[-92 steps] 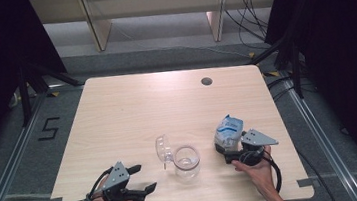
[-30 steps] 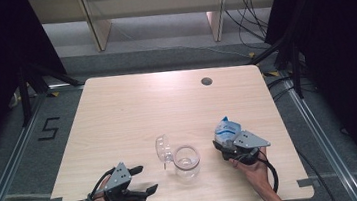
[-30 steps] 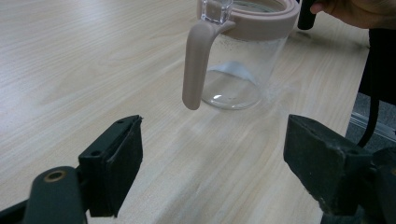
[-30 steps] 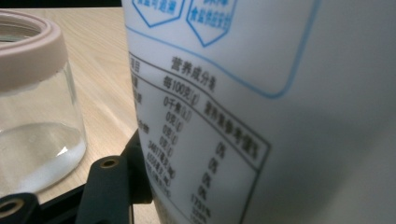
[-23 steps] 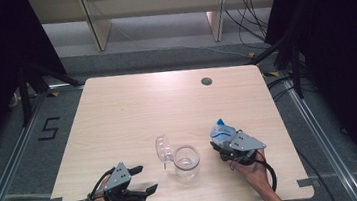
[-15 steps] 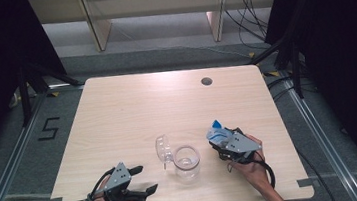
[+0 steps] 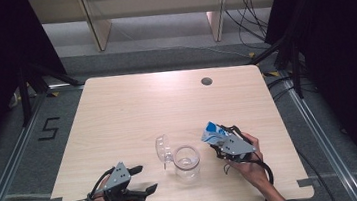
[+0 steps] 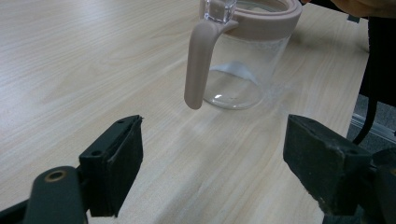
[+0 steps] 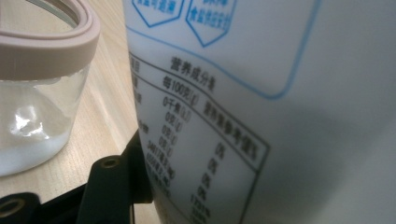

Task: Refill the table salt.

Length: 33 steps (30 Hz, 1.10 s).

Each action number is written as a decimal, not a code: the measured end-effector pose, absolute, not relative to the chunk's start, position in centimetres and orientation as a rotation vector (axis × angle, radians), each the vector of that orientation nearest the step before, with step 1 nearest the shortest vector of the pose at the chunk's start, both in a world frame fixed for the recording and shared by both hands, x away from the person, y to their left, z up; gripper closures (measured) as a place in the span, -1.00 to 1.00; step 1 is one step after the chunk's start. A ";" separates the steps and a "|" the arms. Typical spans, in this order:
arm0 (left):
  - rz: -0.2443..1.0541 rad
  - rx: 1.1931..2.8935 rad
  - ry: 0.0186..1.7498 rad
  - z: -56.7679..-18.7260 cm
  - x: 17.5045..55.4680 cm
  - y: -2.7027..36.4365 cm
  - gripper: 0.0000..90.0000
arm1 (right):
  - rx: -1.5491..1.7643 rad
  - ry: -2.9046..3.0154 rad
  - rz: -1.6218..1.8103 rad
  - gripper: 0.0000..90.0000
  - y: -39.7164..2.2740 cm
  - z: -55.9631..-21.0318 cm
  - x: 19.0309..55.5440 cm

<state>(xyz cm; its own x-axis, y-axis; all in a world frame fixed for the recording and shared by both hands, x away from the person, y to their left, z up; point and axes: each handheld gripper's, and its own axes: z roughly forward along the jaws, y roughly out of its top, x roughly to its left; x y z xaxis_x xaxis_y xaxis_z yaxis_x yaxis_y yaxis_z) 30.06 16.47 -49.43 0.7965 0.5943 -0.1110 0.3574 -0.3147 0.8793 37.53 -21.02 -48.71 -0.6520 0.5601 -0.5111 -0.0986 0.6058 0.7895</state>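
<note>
Carton (image 7: 211, 132) pinched in right gripper (image 7: 224, 143), lower right of frame, tilted, top leaning toward glass jug (image 7: 187, 162) just left of it. Jug mouth open, lid up. Left gripper (image 7: 142, 179) lower left, jaws spread, empty, handle (image 8: 198, 65) ahead.

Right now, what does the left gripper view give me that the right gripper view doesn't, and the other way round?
Left gripper view: the open left tongs with nothing between them, and the jar's hanging handle. Right gripper view: the carton up close, its printed table readable, one right tong pressed to its side. Both show the glass jar with its pinkish rim on the wooden table.
</note>
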 end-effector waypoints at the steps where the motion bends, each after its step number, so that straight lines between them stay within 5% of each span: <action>1: 0.285 1.935 0.711 -49.5 30.1 16.4 -0.56 | 0.364 2.048 1.077 -0.06 -21.0 -48.7 37.5; 33: 0.277 1.928 0.711 -49.6 30.1 16.4 -0.56 | 0.165 2.022 0.939 -0.05 -19.7 -48.1 37.1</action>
<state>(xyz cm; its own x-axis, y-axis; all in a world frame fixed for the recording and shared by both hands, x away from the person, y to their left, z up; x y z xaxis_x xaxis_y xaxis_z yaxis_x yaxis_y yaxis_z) 30.08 16.41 -49.58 0.7995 0.5894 -0.1159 0.3551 -0.3081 0.8826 37.14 -19.70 -48.13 -0.6080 0.4384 -0.6619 -0.2226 0.7061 0.6722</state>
